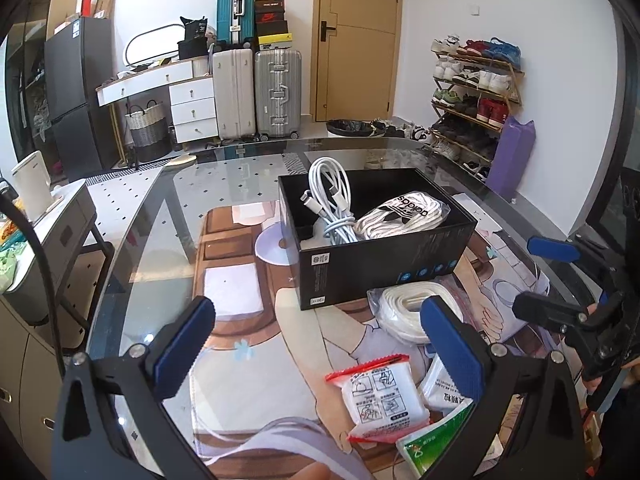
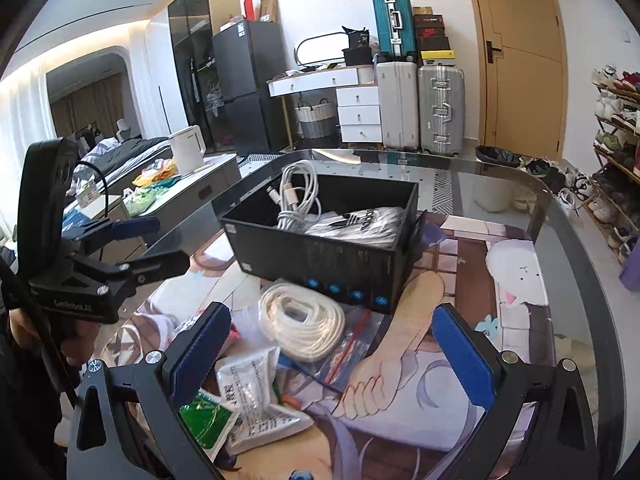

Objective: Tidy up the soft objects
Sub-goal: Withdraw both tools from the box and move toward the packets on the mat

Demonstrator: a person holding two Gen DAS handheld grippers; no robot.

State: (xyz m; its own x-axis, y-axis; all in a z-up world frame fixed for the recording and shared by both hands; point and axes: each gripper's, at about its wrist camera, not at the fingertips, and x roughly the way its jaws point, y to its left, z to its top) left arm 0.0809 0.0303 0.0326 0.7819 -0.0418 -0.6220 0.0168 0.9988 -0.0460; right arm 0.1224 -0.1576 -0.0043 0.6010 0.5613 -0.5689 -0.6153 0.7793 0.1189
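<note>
A black box (image 1: 384,256) is seen standing on the glass table (image 1: 168,216), set on a printed mat (image 1: 248,360), and two things are already lying inside it: a bundle of white cable (image 1: 332,200) at the far left end and a white bag (image 1: 400,216) with black lettering beside it. Just in front of the box, a coil of flat white cord (image 2: 304,324) is resting in a clear zip bag, touching nothing but the mat and the packets nearby. Closer in, a white packet with a red edge (image 1: 380,396) is lying flat, with a green packet (image 1: 432,440) and a white printed packet (image 2: 256,400) just beside it. The left gripper (image 1: 320,344) is held spread wide above the mat, nothing between its blue pads (image 1: 180,352), and the red-edged packet is seen low between them, untouched. The right gripper (image 2: 332,356) is likewise held wide apart, empty, with the coil and the loose packets lying beneath the gap and its left pad (image 2: 200,352) close over the printed packet. Each gripper is caught at the edge of the other's view, both angled down towards the pile in front of the box.
</note>
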